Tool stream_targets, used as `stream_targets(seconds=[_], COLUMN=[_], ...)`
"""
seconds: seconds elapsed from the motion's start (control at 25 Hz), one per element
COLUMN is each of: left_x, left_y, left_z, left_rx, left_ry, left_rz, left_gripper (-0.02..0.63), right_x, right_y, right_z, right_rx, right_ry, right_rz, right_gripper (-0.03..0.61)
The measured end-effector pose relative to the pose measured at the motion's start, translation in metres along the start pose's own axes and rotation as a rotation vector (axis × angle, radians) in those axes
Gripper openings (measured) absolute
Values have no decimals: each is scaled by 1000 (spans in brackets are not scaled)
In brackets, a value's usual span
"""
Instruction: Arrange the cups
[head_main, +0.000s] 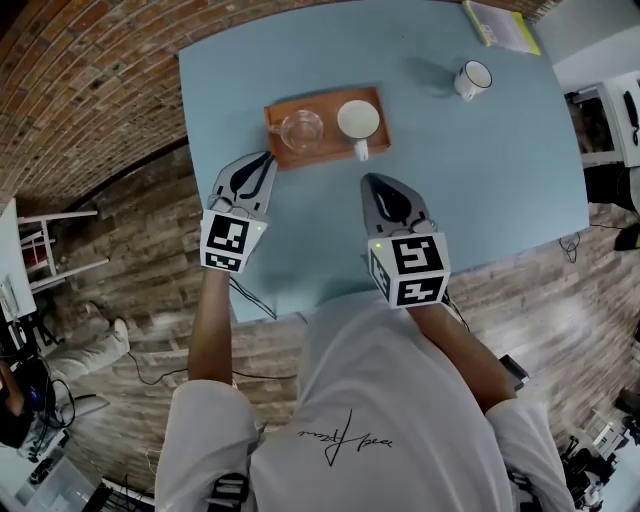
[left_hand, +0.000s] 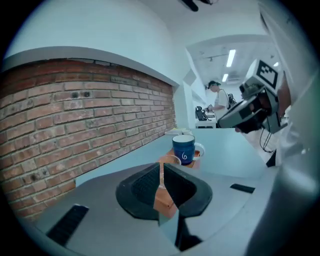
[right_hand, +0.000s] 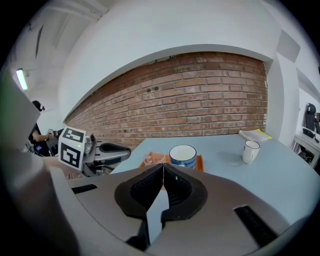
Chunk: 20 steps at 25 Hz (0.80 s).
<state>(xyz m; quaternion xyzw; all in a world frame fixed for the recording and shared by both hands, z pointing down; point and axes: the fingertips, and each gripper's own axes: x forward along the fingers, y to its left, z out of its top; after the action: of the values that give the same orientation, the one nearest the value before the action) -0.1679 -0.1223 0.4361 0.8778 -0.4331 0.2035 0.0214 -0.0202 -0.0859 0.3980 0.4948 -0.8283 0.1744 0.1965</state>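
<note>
A wooden tray (head_main: 276, 105) on the light blue table (head_main: 500, 170) carries a clear glass cup (head_main: 301, 129) and a blue mug (head_main: 358, 120) that is white inside. A white mug (head_main: 473, 79) stands alone at the far right. My left gripper (head_main: 268, 158) is shut and empty, its tip at the tray's near left corner. In its own view, the left gripper (left_hand: 161, 165) has the glass cup (left_hand: 170, 160) and blue mug (left_hand: 184, 149) just beyond it. My right gripper (head_main: 368, 180) is shut on nothing, short of the tray. Ahead of the right gripper (right_hand: 163, 167) are the blue mug (right_hand: 183, 155) and white mug (right_hand: 250, 151).
A yellow-edged book (head_main: 500, 25) lies at the table's far right corner. A brick wall (right_hand: 200, 100) runs behind the table. The table's near edge is right in front of the person. Cables and furniture lie on the floor around it.
</note>
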Motion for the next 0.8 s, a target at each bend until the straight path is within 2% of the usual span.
stream_targets(seconds=[0.12, 0.36, 0.48, 0.8], left_x=[9, 24, 30, 46], left_y=[9, 29, 32, 36], left_z=[-9, -13, -20, -38], left_rx=[70, 110, 184, 351], left_ry=[46, 61, 96, 190], left_rz=[-19, -17, -33, -169], left_gripper=[9, 9, 9, 9], right_x=[1, 10, 14, 27], right_y=[1, 21, 33, 48], right_z=[1, 10, 14, 13], right_rx=[6, -37, -57, -57], right_ry=[8, 10, 14, 38], right_rz=[23, 84, 115, 182], right_gripper=[23, 23, 23, 23])
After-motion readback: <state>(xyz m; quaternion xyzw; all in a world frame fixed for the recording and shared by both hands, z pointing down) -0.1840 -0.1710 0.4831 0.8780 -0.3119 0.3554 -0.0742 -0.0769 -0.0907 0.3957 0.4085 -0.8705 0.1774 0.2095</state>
